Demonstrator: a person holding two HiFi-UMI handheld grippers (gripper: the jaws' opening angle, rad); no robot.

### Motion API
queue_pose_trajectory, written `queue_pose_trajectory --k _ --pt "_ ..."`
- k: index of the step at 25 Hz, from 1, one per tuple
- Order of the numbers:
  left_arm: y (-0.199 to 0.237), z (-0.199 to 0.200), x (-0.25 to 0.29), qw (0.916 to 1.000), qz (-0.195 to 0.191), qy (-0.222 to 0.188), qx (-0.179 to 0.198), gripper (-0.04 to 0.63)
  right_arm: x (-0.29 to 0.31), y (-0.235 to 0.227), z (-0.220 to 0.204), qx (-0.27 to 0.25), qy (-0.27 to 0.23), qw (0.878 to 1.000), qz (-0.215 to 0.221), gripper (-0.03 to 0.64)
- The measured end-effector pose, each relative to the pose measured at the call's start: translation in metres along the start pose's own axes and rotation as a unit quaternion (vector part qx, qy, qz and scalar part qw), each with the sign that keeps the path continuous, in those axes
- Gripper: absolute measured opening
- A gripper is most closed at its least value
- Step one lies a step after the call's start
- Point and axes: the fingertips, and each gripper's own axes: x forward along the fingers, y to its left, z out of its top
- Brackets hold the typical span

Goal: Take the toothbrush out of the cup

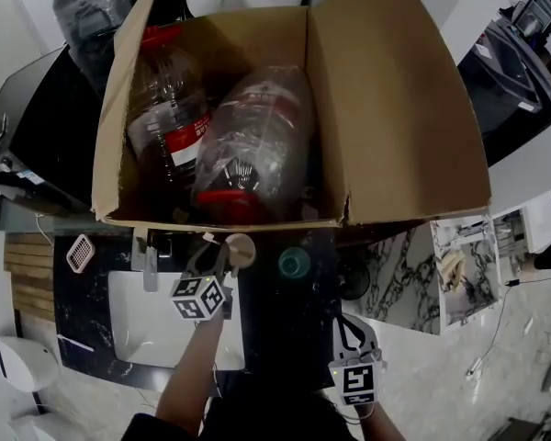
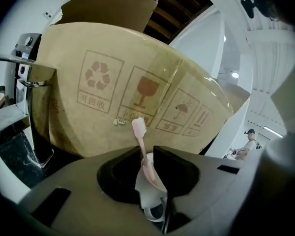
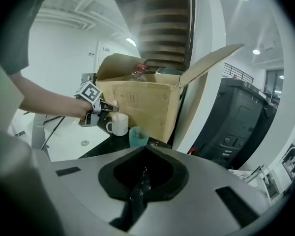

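A pink toothbrush (image 2: 141, 144) with white bristles stands upright in a white mug (image 2: 150, 186) on the black counter. My left gripper (image 2: 147, 152) is lowered over the mug with the brush handle between its jaws. The handle lies against the left jaw and a thin gap shows on the right side. From the head view the left gripper (image 1: 222, 257) reaches the mug (image 1: 241, 249) beside the sink. In the right gripper view the left gripper (image 3: 107, 107) hovers over the mug (image 3: 119, 125). My right gripper (image 3: 140, 181) hangs back near my body (image 1: 347, 325), shut and empty.
A large open cardboard box (image 1: 395, 108) holding plastic bottles (image 1: 248, 145) stands just behind the mug. A teal cup (image 1: 294, 263) sits to the mug's right. A chrome faucet (image 2: 34, 97) and white sink (image 1: 156, 324) lie to the left. A person (image 2: 246, 144) stands far off.
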Motion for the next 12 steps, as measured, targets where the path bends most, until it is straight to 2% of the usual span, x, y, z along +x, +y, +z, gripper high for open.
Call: queue_pose_trajectory --k 2,12 --pt "0.001 0.001 0.000 1.0000 0.006 -0.004 0.002 0.064 0.000 -0.001 -0.002 0.000 -0.004 1.000 -0.003 0.014" --pt "-0.009 0.012 -0.011 0.9992 0.014 -0.025 0.028 0.043 -0.019 0.002 -0.008 0.010 -0.003 1.000 0.000 0.014"
